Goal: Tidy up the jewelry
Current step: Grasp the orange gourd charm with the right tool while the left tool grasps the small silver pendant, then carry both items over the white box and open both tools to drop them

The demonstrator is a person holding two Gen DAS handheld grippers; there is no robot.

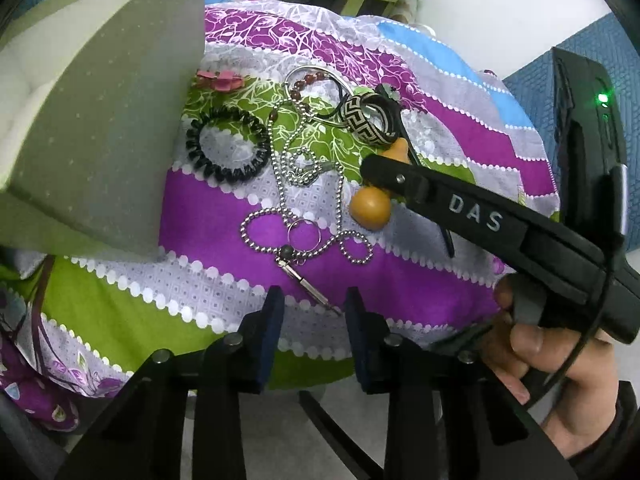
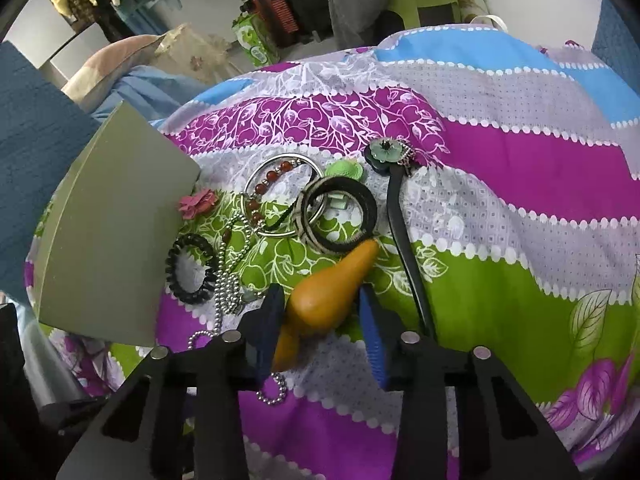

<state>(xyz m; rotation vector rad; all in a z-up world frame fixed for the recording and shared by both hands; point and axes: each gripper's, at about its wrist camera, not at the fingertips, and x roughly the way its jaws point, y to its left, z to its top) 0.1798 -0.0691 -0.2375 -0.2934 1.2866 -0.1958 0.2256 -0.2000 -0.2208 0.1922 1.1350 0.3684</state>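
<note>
Jewelry lies on a patterned cloth [image 1: 224, 216]. An orange gourd pendant [image 2: 328, 292] lies between the fingers of my right gripper [image 2: 320, 312], which stands open around it; whether the pads touch it is unclear. The gourd [image 1: 370, 208] also shows in the left wrist view, under the right gripper [image 1: 384, 170]. My left gripper [image 1: 314, 312] is open and empty, just short of a silver ball chain [image 1: 304, 208] with a small metal pendant [image 1: 300, 278]. Nearby lie a black coil hair tie [image 1: 226, 142], patterned bangles [image 1: 366, 120], a silver ring with red beads [image 2: 276, 196] and a pink flower [image 2: 198, 202].
A grey-green open box lid [image 1: 104, 128] stands at the left of the pile, also seen in the right wrist view [image 2: 108, 240]. A black strap with a green flower charm [image 2: 386, 152] runs along the right. Clutter and a blue cushion [image 2: 32, 128] lie beyond the cloth.
</note>
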